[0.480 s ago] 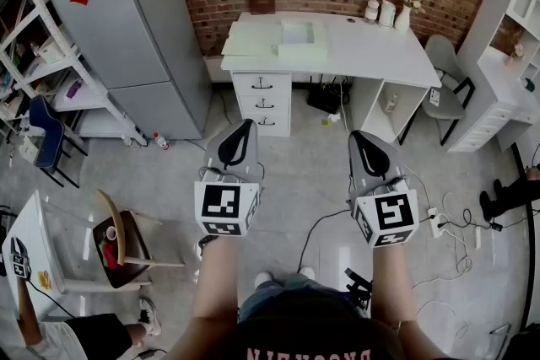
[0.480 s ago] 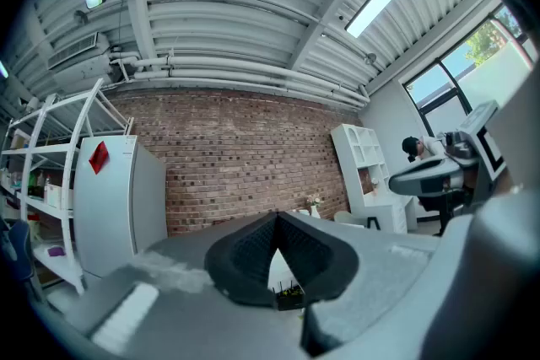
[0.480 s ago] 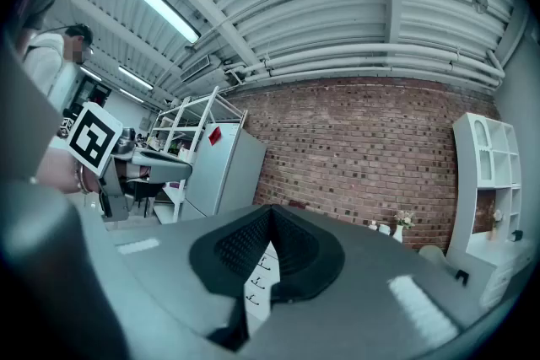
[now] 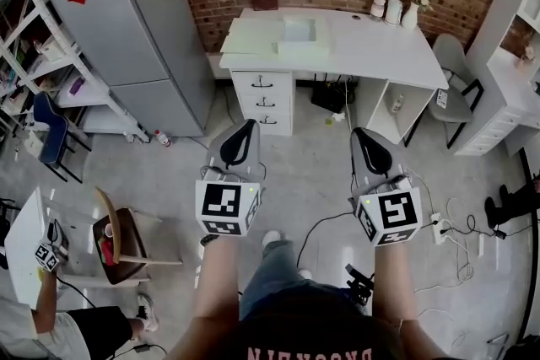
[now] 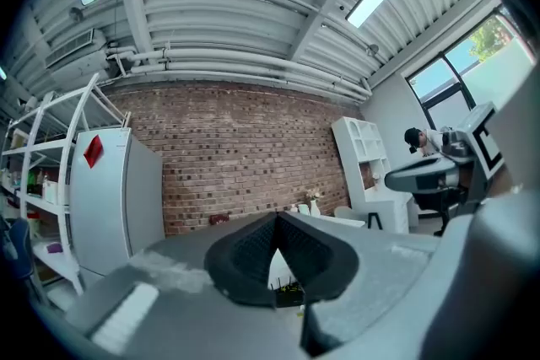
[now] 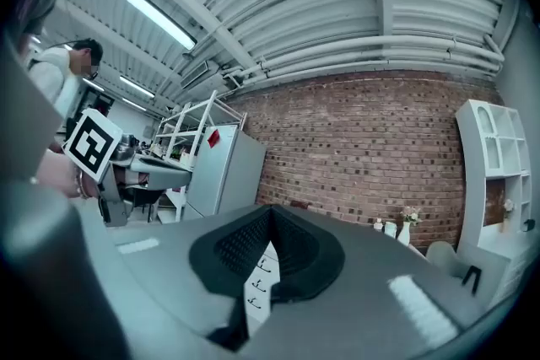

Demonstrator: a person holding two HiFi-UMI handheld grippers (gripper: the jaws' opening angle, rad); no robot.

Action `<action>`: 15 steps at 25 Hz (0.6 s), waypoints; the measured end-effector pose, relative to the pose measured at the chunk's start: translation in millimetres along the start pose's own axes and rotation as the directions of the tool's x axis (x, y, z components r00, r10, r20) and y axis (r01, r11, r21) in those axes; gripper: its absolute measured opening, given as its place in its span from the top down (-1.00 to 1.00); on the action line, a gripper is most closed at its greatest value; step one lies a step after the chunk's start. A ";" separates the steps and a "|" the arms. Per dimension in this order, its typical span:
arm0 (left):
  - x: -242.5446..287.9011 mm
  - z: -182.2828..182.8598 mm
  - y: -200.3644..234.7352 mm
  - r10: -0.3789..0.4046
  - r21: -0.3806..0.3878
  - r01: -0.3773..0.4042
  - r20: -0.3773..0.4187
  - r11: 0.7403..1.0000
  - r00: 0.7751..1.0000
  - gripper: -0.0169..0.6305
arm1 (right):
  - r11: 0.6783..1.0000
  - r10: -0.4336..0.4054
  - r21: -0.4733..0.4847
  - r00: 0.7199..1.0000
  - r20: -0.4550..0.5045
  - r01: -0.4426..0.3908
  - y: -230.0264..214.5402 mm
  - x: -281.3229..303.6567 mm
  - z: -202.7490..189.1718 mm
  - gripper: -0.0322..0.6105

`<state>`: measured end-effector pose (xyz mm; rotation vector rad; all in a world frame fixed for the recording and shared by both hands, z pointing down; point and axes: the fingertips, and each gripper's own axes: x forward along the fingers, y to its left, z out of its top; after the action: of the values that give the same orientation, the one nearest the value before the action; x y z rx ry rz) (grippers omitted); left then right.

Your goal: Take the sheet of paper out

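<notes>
Head view: left gripper (image 4: 245, 124) and right gripper (image 4: 362, 131) were well short of the desk (image 4: 380, 46); the sheet of paper (image 4: 298, 30) probably lay in the tray (image 4: 304, 51) near the desk's left edge. Left gripper view: jaws closed, empty. Right gripper view: same. Paper looked light and floppy; I'd pinch a free corner.

On the white desk (image 4: 371, 42) the pale tray (image 4: 299, 36) is too small to show what lies inside. The little pots (image 4: 395, 8) at its back corner I cannot name. A person (image 4: 59, 326) at lower left is cut off by the edge
</notes>
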<state>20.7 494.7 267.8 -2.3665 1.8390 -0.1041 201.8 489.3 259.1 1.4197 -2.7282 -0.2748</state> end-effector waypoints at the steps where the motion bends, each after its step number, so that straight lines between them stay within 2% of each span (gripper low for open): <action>1: 7.0 -1.3 0.9 -0.001 0.007 0.001 -0.001 1.000 1.000 0.95 | 1.000 0.002 0.002 1.000 -0.001 -0.002 -3.3 5.7 -3.0 0.90; 7: 65.7 -14.0 22.9 -0.022 0.015 0.022 -0.003 1.000 1.000 0.96 | 1.000 -0.008 0.003 1.000 -0.014 0.008 -27.6 60.9 -19.8 0.90; 15: 178.2 -35.6 98.9 -0.050 -0.035 0.049 -0.022 0.998 0.998 0.95 | 0.999 -0.042 0.000 0.999 -0.035 0.042 -61.7 183.6 -26.9 0.90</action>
<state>-34.7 295.8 281.9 -2.4449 1.8070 -0.1067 149.3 301.1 268.0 1.4693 -2.6737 -0.2485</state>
